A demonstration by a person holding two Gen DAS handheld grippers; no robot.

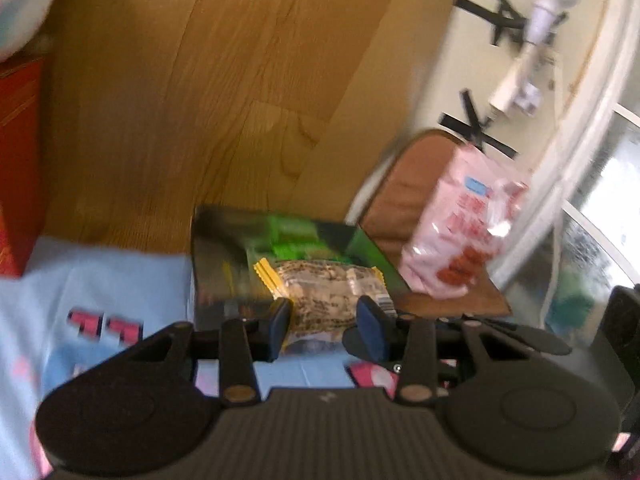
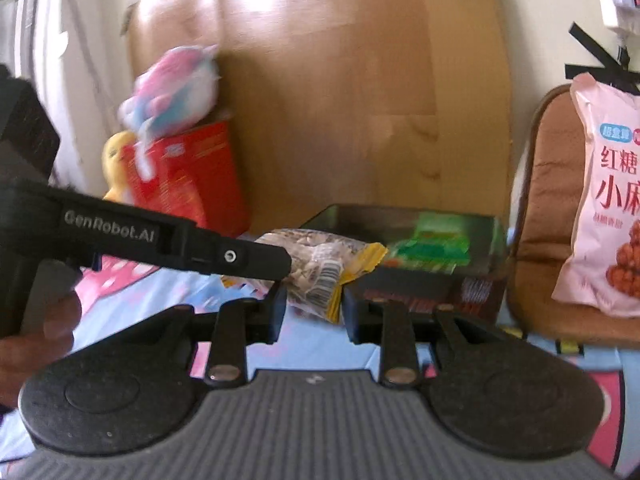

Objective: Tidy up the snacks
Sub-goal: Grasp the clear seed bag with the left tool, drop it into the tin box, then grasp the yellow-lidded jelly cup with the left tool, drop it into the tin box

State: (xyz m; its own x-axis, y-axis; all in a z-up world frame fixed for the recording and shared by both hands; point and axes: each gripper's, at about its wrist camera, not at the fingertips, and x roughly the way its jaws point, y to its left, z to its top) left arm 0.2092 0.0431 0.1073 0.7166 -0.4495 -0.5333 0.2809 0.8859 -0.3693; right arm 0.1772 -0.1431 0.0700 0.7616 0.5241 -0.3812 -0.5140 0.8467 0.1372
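My left gripper [image 1: 324, 320] is shut on a clear snack packet with yellow ends [image 1: 324, 288], holding it just in front of a dark tin box [image 1: 212, 264] that holds a green packet [image 1: 296, 240]. The right wrist view shows the same packet [image 2: 320, 268] held by the left gripper's fingers [image 2: 256, 260], beside the tin [image 2: 420, 280] with the green packet [image 2: 432, 248]. My right gripper [image 2: 314, 312] is open and empty, right below the packet. A pink snack bag [image 2: 608, 208] leans on a brown chair [image 2: 548, 216]; it also shows in the left wrist view [image 1: 460, 228].
A light blue patterned cloth [image 1: 104, 280] covers the surface under the tin. A red box [image 2: 188, 176] with plush toys [image 2: 172, 88] stands at the left. Wooden floor [image 1: 200, 100] lies beyond. A white wall with black tape [image 1: 480, 12] is at the right.
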